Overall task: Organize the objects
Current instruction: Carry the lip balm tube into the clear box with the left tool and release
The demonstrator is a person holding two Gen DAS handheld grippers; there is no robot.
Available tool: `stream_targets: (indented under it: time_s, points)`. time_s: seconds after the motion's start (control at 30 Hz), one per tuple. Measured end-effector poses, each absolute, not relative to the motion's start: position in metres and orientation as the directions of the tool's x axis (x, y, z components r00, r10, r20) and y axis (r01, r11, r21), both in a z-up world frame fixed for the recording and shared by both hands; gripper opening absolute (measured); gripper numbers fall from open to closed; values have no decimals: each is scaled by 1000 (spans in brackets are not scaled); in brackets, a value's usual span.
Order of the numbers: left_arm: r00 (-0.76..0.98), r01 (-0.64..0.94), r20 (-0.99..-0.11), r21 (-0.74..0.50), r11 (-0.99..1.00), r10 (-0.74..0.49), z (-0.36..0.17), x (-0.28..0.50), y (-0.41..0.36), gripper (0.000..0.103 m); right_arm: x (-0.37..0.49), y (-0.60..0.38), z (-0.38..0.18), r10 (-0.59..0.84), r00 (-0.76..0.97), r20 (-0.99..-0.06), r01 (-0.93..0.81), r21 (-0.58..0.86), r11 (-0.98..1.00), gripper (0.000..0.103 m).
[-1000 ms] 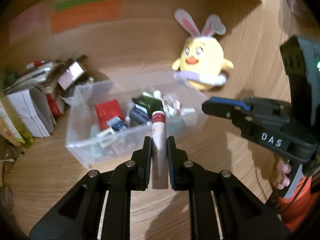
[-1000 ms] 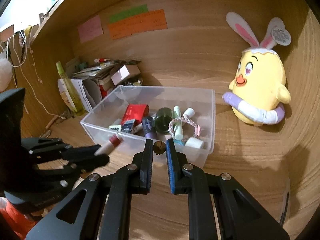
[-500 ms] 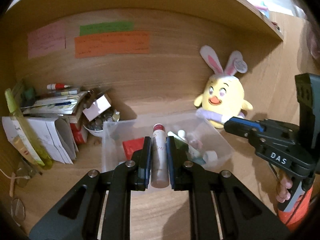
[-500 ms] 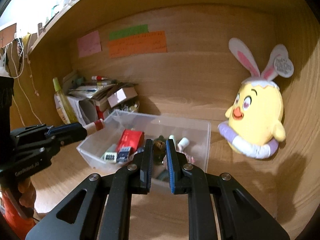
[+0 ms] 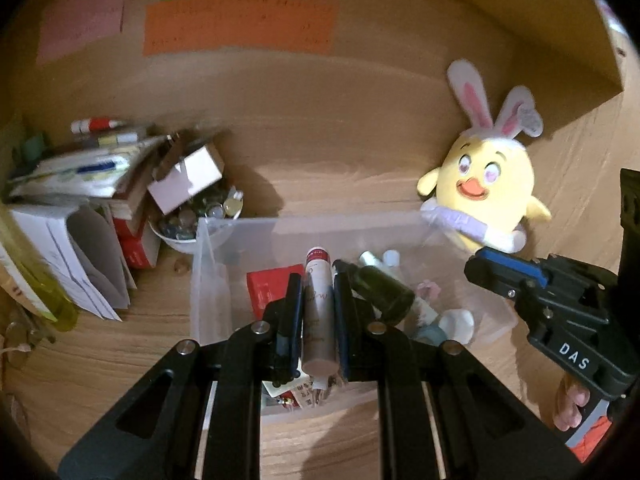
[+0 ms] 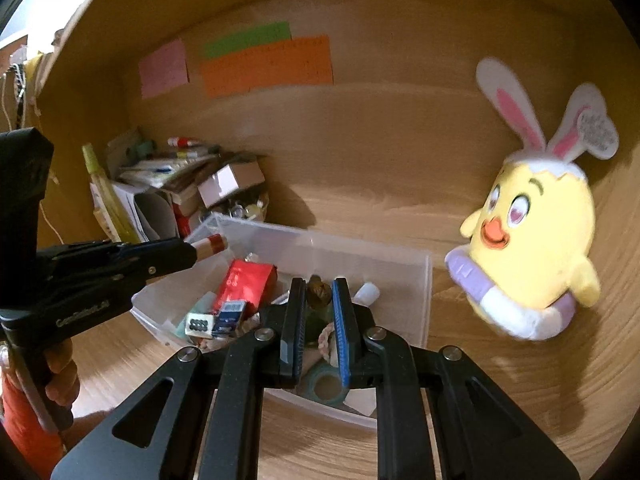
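My left gripper [image 5: 317,284] is shut on a beige tube with a red cap [image 5: 318,312] and holds it over the clear plastic bin [image 5: 208,276]. It also shows in the right wrist view [image 6: 208,245], above the bin's left corner. My right gripper [image 6: 318,292] is shut on a small brown object [image 6: 319,292] over the bin [image 6: 420,280]. The bin holds a red box [image 6: 248,282], a dark green bottle [image 5: 384,292], tape and other small items.
A yellow chick plush with bunny ears [image 6: 532,248] stands right of the bin against the wooden back wall. A stack of papers and boxes [image 5: 80,200] and a bowl of small things [image 5: 196,220] stand at the left. Coloured notes [image 6: 264,64] are stuck on the wall.
Both grippers have moved forward over the bin, still holding the tube and the small brown object. The bin and plush look closer in both views.
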State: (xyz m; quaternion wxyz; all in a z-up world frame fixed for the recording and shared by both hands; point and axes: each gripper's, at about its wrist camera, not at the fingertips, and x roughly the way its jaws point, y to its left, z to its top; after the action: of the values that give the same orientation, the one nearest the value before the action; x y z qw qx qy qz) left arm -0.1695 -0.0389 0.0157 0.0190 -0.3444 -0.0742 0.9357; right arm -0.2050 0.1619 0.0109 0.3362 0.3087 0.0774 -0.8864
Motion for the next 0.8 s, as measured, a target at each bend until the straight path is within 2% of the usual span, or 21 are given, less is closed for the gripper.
stream_targets:
  time_s: [0.37,0.63,0.73,0.77,0.8]
  points:
    - [-718,16,-689,-163,-987,102,-10,-190,-42,14,-227,154,-29,-508,-513,-692,632,95,-769,12]
    - [-710,12,-696,-160,-987,104,-14,-191,-42,15,-231,151,-35,-489,-515,-704,619,89,-780,12]
    - [-715,20,-692,-166,-986,102,-11,-189,-43,32,-233,150,-35,-489,-508,-709,618,96,-781,14]
    - [-720,24,-686,-170,-985,101,-10,-187,-44,41,-233,150,-35,-487,-506,-712,617,96,-781,16]
    - [-729,27,-678,-171,-985,98,-7,-184,-44,46,-233,150,-35,-482,-511,-712,613,91,-785,22]
